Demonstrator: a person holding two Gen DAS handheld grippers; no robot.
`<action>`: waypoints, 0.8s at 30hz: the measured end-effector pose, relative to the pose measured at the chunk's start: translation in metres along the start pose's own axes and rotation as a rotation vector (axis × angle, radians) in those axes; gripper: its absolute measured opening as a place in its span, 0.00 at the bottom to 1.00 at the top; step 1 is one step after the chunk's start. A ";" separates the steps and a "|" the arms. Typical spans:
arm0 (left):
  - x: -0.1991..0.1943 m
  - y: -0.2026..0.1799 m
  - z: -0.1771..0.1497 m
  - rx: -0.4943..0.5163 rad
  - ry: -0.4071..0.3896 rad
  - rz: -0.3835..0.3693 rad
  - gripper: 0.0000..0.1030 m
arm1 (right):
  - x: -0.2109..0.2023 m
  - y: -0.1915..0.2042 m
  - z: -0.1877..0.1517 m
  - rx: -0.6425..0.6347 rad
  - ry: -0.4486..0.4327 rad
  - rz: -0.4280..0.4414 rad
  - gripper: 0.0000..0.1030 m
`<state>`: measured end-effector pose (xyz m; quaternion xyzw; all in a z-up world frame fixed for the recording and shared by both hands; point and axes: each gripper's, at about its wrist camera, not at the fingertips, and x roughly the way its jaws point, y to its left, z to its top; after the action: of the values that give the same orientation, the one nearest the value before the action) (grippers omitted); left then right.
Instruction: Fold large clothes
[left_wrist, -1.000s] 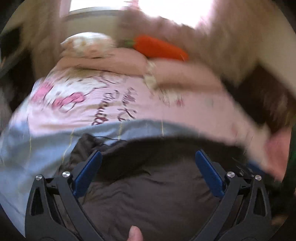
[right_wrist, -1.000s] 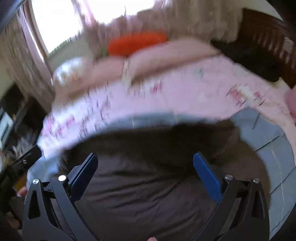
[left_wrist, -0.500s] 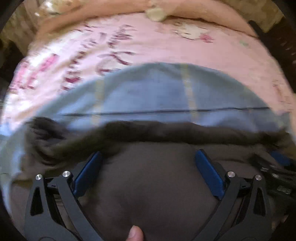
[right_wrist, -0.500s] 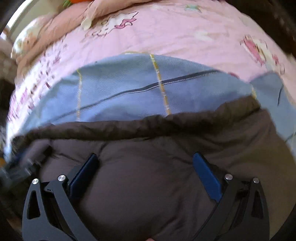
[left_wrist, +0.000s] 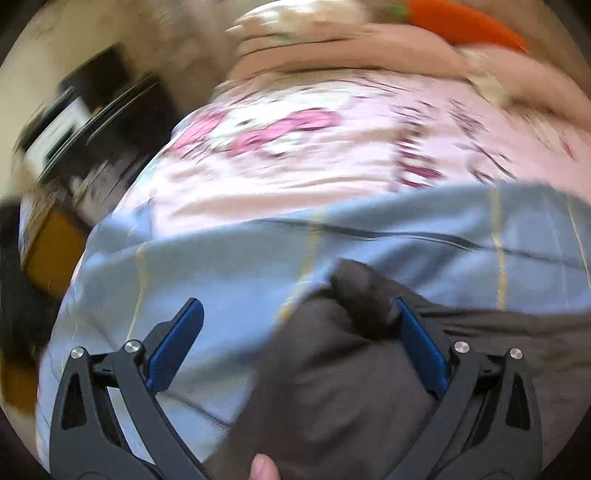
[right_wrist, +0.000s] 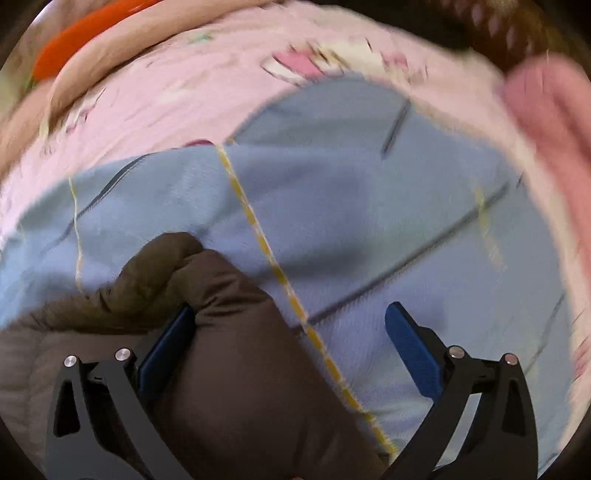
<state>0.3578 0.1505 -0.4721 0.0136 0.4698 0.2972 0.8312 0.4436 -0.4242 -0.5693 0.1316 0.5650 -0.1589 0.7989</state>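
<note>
Brown padded jacket (left_wrist: 332, 387) spread on blue blanket (left_wrist: 221, 266) over the bed; left gripper (left_wrist: 299, 332) and right gripper (right_wrist: 290, 328) both spread wide, grasping nothing; jacket corners poking between each pair of fingers, long edge running gripper to gripper, neither nearer

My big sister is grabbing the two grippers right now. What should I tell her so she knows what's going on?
Left gripper: open, holding nothing; a corner of the dark brown padded garment bulges up between its fingers, against the right one.
Right gripper: open too; the other end of the garment sits against its left finger.
The garment lies on the blue checked blanket, which is spread over the pink printed sheet on the bed.
Done: it looks bunched into a thick bundle, but blur hides how many folds.
Left: probably grip the two corners, fold again and flatten.
</note>
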 end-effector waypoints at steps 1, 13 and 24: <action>-0.011 0.006 0.002 -0.029 -0.039 0.068 0.98 | -0.008 0.004 -0.002 -0.015 -0.033 -0.033 0.99; -0.155 -0.082 -0.060 -0.013 -0.116 -0.451 0.98 | -0.134 0.146 -0.118 -0.290 -0.335 0.263 0.99; -0.087 -0.009 -0.068 -0.149 -0.100 -0.325 0.98 | -0.096 0.066 -0.115 -0.246 -0.394 0.165 0.99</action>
<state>0.2755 0.0814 -0.4460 -0.1095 0.4005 0.1919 0.8892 0.3417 -0.3089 -0.5136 0.0454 0.4010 -0.0458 0.9138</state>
